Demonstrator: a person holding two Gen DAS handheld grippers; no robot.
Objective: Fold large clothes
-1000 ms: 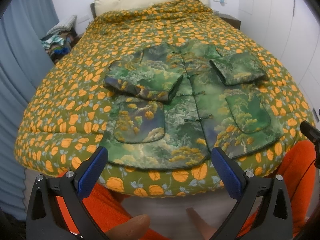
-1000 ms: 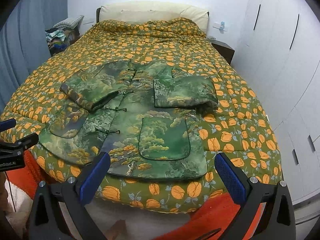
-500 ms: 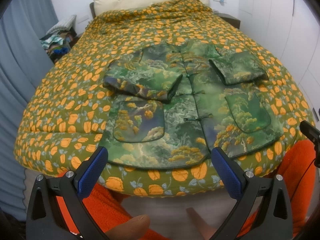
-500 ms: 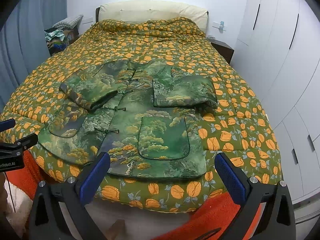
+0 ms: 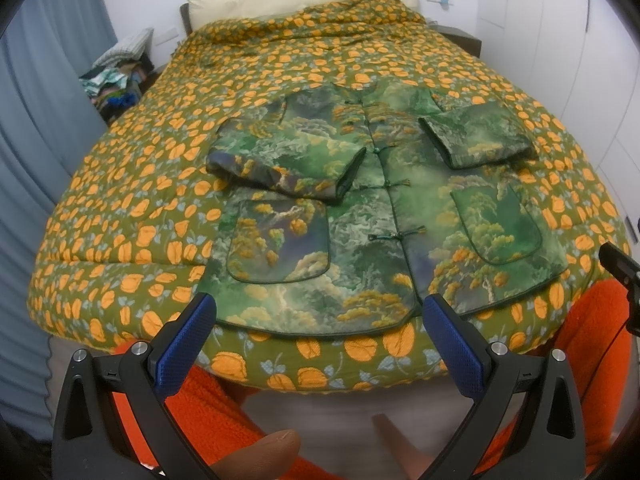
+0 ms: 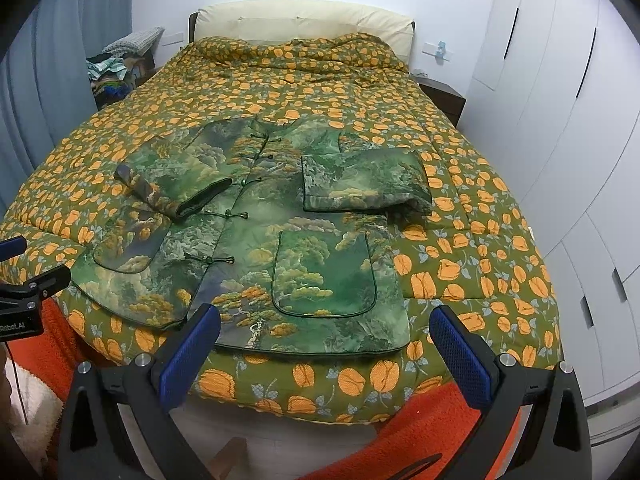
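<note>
With both sleeves folded onto the jacket (image 5: 372, 216), the left tongs (image 5: 316, 340) and right tongs (image 6: 326, 344), both wide and empty, hover near its hem, which should next be gripped and folded toward the collar.

Both wrist views look from the foot of the bed (image 5: 120, 184) toward its headboard (image 6: 304, 20), the left further left, the right further right, sharing the jacket (image 5: 360, 216) lying close ahead.

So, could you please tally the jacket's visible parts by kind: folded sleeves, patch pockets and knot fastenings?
Folded sleeves: 2
Patch pockets: 2
Knot fastenings: 6, on the jacket, uppermost ones small
Total: 10
</note>
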